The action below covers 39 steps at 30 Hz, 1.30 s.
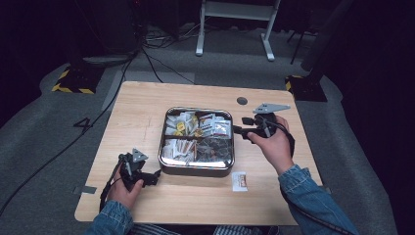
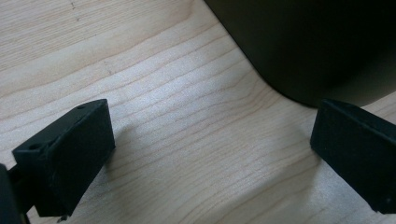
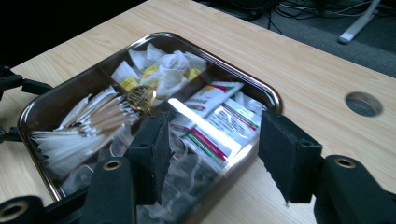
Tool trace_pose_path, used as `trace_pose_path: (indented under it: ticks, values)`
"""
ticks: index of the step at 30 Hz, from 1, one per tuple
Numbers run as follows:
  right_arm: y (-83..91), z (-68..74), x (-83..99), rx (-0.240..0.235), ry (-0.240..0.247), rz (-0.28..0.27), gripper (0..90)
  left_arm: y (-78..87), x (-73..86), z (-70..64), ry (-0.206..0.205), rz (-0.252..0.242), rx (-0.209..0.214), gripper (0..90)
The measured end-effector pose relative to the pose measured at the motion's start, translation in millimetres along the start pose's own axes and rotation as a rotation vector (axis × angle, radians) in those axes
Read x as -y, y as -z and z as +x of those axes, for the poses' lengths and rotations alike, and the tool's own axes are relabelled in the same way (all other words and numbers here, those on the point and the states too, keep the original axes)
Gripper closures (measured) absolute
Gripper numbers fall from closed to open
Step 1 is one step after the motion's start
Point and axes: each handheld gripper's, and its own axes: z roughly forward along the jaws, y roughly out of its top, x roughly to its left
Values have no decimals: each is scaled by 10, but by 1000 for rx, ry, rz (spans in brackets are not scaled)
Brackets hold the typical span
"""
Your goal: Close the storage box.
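A square metal tin (image 1: 195,169) sits mid-table, divided into four compartments of small packets. White and red sachets (image 3: 212,119) lie in one part, white paper sticks (image 3: 88,123) in another. My right gripper (image 1: 240,129) is at the tin's right rim (image 3: 261,88), open (image 3: 215,135); one jaw is over the sachets, the other outside the rim, nothing between them. My left gripper (image 1: 154,176) rests low by the tin's front left corner, open (image 2: 210,126) over bare wood, with the dark tin wall (image 2: 317,42) just ahead. A loose sachet (image 1: 239,181) lies on the table in front of the tin.
A round cable hole (image 1: 242,101) is in the tabletop behind the right gripper. The wooden table (image 1: 142,107) has bare room left of the tin. Beyond it are grey floor, cables and a white stand's legs (image 1: 235,29).
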Motion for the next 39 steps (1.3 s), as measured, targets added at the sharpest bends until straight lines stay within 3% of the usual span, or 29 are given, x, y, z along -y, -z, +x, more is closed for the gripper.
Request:
trace_pose_path:
  ticks: [9,16,21,25,33,39]
  values:
    - [269,-123,201,22,-23,3,450,0,0,0,0,0,0,0]
    - [461,-217,514,41,-36,15,442,-4,-5,-4,1,1,-1,0]
    - [505,-262,690,65,-21,37,433,-6,-8,-4,-1,1,-2,0]
    - [558,-334,922,59,-86,15,424,-6,-8,-3,-1,1,-2,0]
    - [529,-459,1272,83,-125,21,425,-6,-8,-5,1,1,-1,0]
    - [493,-547,1470,103,-120,77,427,-6,-8,-5,1,1,-1,0]
